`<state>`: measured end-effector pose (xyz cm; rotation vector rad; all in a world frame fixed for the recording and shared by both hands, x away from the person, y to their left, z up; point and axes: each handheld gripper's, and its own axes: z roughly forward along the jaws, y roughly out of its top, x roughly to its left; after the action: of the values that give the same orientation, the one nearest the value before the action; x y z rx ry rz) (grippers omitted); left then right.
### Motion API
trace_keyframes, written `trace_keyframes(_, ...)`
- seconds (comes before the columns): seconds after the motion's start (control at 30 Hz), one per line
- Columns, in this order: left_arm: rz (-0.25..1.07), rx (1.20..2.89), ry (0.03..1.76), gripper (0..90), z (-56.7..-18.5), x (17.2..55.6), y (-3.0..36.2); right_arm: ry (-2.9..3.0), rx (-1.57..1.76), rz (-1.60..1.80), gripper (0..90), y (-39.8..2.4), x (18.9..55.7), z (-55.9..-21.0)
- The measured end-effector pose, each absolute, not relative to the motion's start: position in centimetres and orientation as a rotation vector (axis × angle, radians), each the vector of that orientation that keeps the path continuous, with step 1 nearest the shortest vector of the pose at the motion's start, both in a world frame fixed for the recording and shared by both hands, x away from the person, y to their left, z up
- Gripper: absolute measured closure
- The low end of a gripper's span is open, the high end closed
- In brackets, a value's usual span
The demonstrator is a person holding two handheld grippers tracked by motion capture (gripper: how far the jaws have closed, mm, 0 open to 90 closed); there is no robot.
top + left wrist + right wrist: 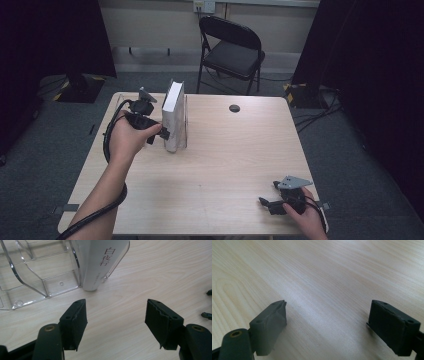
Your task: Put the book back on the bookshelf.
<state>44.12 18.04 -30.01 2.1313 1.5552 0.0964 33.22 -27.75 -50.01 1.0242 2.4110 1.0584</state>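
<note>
Book top cut off; clear rack cropped at edge.

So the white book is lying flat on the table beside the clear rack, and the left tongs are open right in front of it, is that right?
Not quite: the white book is standing upright in the end of the clear rack, not lying flat on the table beside it. The high view shows it on end. The left tongs are indeed open in front of it, with nothing between them.

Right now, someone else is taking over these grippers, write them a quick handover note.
Left gripper: open, nothing between its jaws, aimed at the white book.
Right gripper: open, low over bare table at the near right corner.
Book stands upright in the clear plastic rack, at the table's far left.
Done: book appears to be slotted.
Left: not gripped; probably either withdraw or grasp the spine.
</note>
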Motion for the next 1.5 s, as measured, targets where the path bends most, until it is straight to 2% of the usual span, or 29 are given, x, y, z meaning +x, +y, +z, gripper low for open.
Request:
trace_keyframes(0.93,0.042,2.124,1.437,34.1,-33.8,42.4,17.8,2.411,1.023,1.056,14.2,-27.7,33.2,-50.0)
trace_keyframes(1.5,0.007,2.096,1.452,34.0,-37.2,41.8,18.5,2.414,1.021,1.055,14.1,-27.8,33.2,-50.0)
